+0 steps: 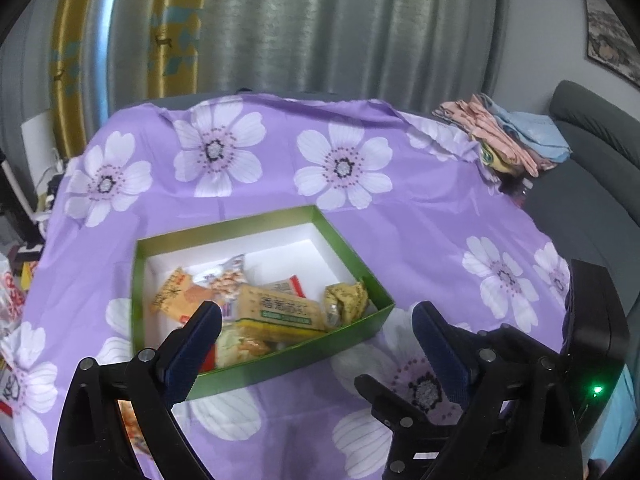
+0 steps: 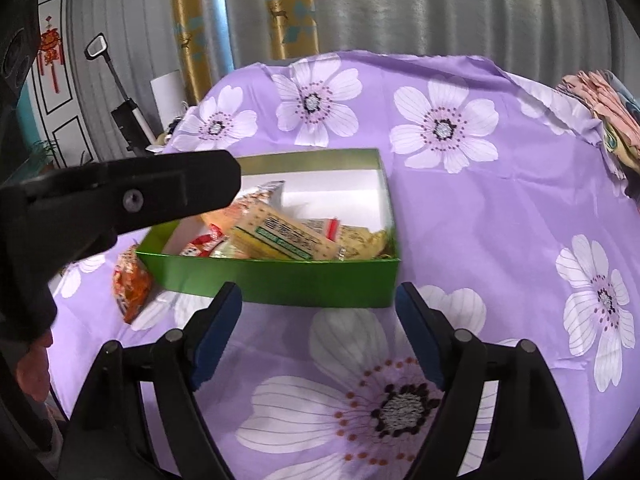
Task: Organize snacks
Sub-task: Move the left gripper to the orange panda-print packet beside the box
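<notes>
Task well along, judging by the lay of things. Green box (image 1: 352,322) on purple flowered cloth (image 1: 420,216), holding a heap of wrapped snacks at its near end: yellow cracker pack (image 1: 280,310) on top, orange packet (image 1: 176,290) to its left, crumpled gold wrapper (image 1: 346,298) at the right corner, a peanut-print bag (image 1: 228,276) behind. Far half of box floor bare and white. One orange-red snack packet (image 2: 130,284) outside the box, flat on the cloth, touching or just beside the box's left near corner in the right wrist view. Probably the last piece left to put in; nothing else loose in sight on the cloth.

Left gripper (image 1: 316,338): jaws spread wide, nothing between the pads. Hanging above the box's near wall, left finger over the snack heap, right finger past the box's right corner, over cloth.

Right gripper (image 2: 320,320): jaws spread, empty. Just short of the box's near wall, box straight ahead and slightly beyond the fingertips. Loose packet off to the left of its left finger, near, not touching.

Folded cloths (image 1: 508,138) stacked at the far right table edge, well apart from the work.
</notes>
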Demonstrator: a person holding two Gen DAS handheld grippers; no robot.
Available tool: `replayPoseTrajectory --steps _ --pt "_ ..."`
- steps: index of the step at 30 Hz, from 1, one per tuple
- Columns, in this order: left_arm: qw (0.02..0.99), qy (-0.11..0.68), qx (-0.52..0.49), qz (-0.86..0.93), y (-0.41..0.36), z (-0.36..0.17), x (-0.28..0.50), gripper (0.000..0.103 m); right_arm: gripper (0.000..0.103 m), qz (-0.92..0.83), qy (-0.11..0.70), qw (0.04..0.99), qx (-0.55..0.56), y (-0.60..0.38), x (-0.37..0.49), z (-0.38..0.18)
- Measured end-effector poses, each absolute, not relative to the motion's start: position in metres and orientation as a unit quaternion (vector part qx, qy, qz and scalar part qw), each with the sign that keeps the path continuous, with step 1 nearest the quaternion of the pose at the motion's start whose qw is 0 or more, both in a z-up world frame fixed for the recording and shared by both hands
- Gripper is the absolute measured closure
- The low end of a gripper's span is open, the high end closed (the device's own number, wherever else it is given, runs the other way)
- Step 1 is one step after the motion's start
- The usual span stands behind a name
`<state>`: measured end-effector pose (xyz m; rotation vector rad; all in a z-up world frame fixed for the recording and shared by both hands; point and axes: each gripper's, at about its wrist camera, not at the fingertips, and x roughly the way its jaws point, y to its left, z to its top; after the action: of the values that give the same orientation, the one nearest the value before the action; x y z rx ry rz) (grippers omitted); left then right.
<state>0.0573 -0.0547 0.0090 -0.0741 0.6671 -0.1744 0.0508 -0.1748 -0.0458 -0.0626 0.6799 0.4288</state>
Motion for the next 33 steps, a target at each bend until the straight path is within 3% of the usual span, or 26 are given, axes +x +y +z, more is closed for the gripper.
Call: replayPoseTrajectory --steps 5,24,33 --pt "0.944 0.323 -0.055 -0.048 -0.019 0.009 0.043 0.007 0.011 0.220 0.328 0.918 -0.041 -0.154 0.043 -0.044" --pt "0.939 0.301 -0.156 0.057 0.121 -0.018 -0.009 0.006 0.010 0.264 0.334 0.905 -0.022 -0.091 0.043 -0.041" --pt "0.923 0.339 -0.173 0.047 0.146 -0.044 -0.006 0.006 0.010 0.284 0.367 0.886 -0.004 -0.060 0.043 -0.069"
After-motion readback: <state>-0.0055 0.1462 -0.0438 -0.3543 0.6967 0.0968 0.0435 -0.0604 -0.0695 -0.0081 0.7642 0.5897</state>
